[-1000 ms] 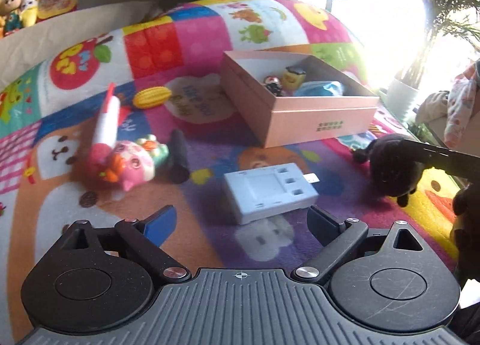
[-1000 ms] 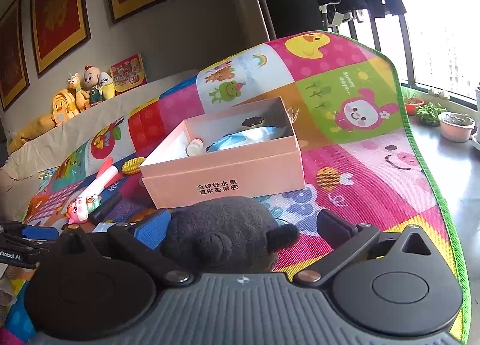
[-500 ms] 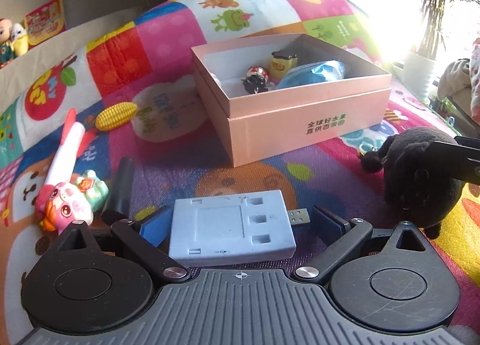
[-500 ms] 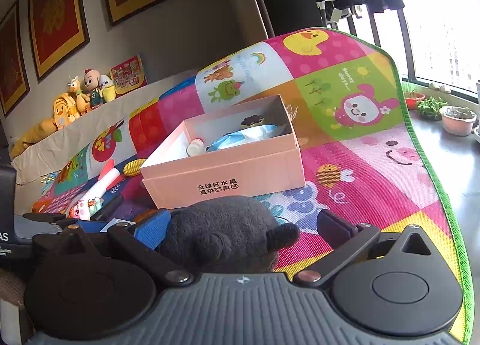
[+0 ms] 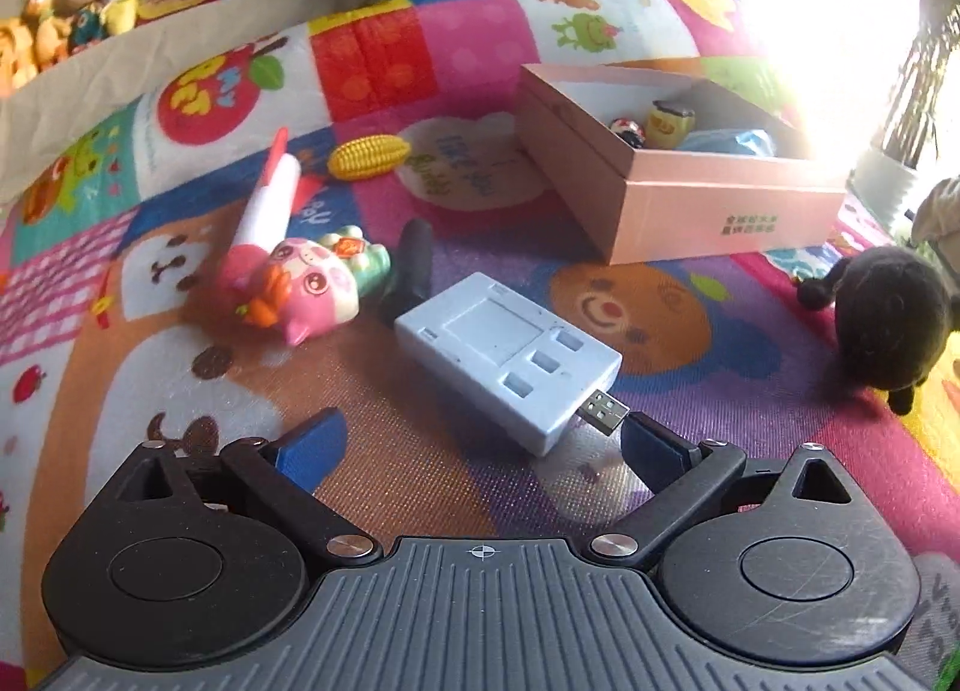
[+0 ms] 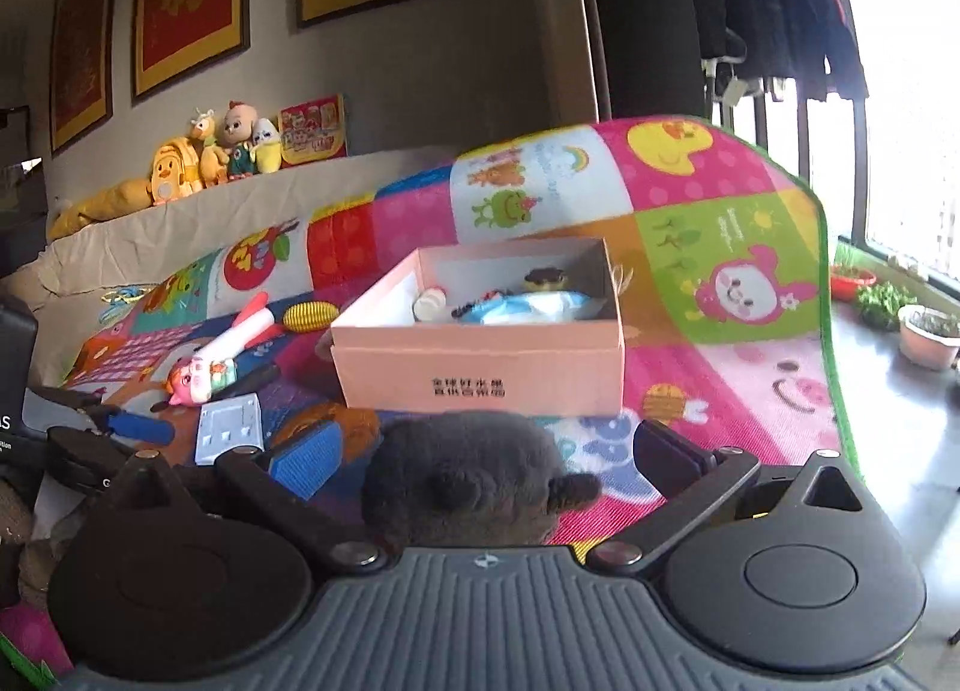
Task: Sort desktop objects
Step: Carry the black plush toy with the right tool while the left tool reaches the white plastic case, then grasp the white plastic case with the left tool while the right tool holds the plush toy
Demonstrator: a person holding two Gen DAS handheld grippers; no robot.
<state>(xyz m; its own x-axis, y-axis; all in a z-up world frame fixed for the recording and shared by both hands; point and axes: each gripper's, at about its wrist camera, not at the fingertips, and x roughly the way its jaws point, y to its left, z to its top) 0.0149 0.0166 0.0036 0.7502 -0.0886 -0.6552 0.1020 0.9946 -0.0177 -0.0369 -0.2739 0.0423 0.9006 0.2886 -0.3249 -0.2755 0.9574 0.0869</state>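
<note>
A pale blue USB hub (image 5: 510, 355) lies slantwise on the play mat, its plug end near the right finger. My left gripper (image 5: 480, 442) is open just behind it, holding nothing. A black plush toy (image 6: 468, 475) sits between the spread fingers of my right gripper (image 6: 486, 457), which is open; the pads stand clear of the fur. The same plush (image 5: 888, 319) shows at the right edge of the left wrist view. The open pink box (image 6: 480, 373) behind it holds several small toys. The hub (image 6: 231, 427) also appears left of the plush.
A pink pig toy (image 5: 306, 289), a red-and-white rocket pen (image 5: 270, 199), a yellow corn cob (image 5: 369, 156) and a black cylinder (image 5: 414, 265) lie left of the pink box (image 5: 678, 199). The mat's green edge (image 6: 831, 331) drops to a sill with plant pots (image 6: 930, 337).
The left gripper drew back from the USB hub, which was between its fingers half a second ago and now lies further ahead, turned slantwise. The right gripper stays around the plush.
</note>
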